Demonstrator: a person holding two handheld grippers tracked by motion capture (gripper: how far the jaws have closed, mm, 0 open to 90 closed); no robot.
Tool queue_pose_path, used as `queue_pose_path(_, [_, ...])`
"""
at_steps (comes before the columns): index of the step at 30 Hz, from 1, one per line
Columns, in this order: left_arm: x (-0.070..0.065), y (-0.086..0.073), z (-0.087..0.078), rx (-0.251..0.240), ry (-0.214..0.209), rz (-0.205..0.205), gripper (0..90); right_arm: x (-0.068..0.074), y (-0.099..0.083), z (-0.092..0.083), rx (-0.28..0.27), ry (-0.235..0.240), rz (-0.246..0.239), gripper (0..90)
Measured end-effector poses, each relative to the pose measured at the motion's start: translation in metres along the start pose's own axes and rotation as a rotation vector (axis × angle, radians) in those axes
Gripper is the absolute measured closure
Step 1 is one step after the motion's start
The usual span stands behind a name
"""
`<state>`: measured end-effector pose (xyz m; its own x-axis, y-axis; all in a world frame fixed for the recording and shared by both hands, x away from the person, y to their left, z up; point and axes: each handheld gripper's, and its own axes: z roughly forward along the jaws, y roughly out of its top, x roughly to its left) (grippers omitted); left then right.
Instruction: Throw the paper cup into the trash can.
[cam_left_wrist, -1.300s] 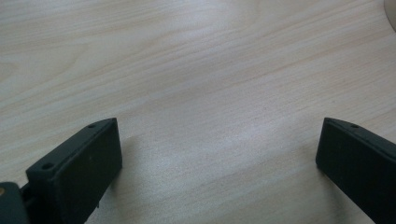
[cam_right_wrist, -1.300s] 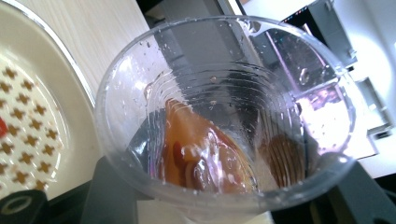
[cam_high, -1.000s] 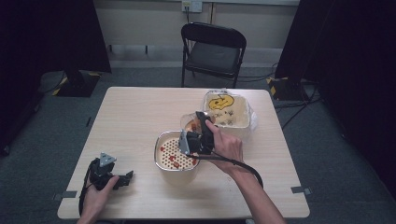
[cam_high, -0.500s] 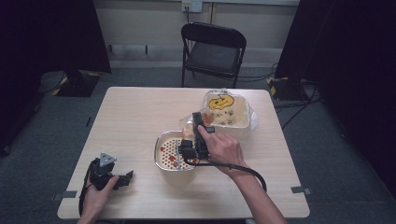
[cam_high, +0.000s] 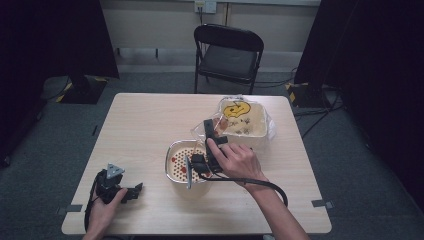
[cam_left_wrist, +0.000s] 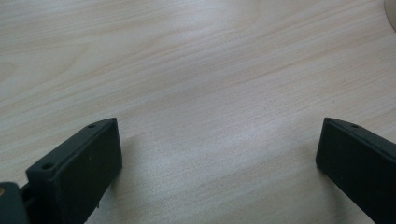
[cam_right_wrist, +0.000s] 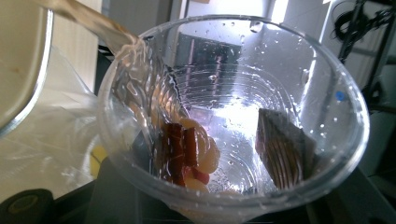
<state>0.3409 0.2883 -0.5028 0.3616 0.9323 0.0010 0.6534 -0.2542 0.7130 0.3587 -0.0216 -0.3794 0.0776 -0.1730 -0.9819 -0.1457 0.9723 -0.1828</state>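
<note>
One rectangular tabletop (cam_high: 145, 125) of pale wood-grain laminate is seen, with rounded corners. Beyond its far edge one black folding chair (cam_high: 229, 52) is placed on grey carpet.

Two containers are carried on the tabletop. The larger one, a cream rectangular tub (cam_high: 250, 125) bearing a yellow print and wrapped in clear crinkled film, is set just beyond the right gripper's fingers. The smaller one, a round white strainer bowl (cam_high: 181, 165) whose floor is dotted with small holes, is placed directly below those fingers; reddish pieces are seen lying in it.

Two grippers are held, one in each hand. The right gripper (cam_high: 210, 137) is closed on one clear plastic cup (cam_right_wrist: 233, 121), which is tipped over the strainer bowl. In the right gripper view the cup is seen as ribbed, thin-walled and beaded with droplets, its rim pressed between the black fingers (cam_right_wrist: 285, 154), one of which is visible through the far wall. A stream of clear liquid is seen running over the lip at the cup's upper left side. A cluster of beans (cam_right_wrist: 187, 151), dark red and pale tan, is gathered in the cup near the fingers; their number cannot be told.

The left gripper (cam_high: 131, 191) is rested on the near left part of the tabletop, well apart from both containers. Its two blocky matte black fingers (cam_left_wrist: 79, 163) are spread wide, with bare wood between them and nothing gripped.
</note>
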Motion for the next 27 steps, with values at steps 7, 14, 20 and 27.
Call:
queue_pose_path(7, [0.000, 0.000, 0.000, 0.000, 0.000, 0.000, 0.0, 0.003, 0.000, -0.001, 0.001, -0.055, -0.111, 48.6])
queue_pose_path(14, [0.000, 0.000, 0.000, 0.000, 0.000, 0.000, 0.0, 0.009, -0.002, -0.002, 0.005, -0.112, -0.217, 48.6])
queue_pose_path(20, [0.000, 0.000, 0.000, 0.000, 0.000, 0.000, 0.0, 0.010, -0.002, -0.004, -0.025, -0.139, -0.309, 48.6])
queue_pose_path(27, [0.000, 0.000, 0.000, 0.000, 0.000, 0.000, 0.0, 0.014, -0.003, -0.009, -0.031, -0.193, -0.406, 48.6])
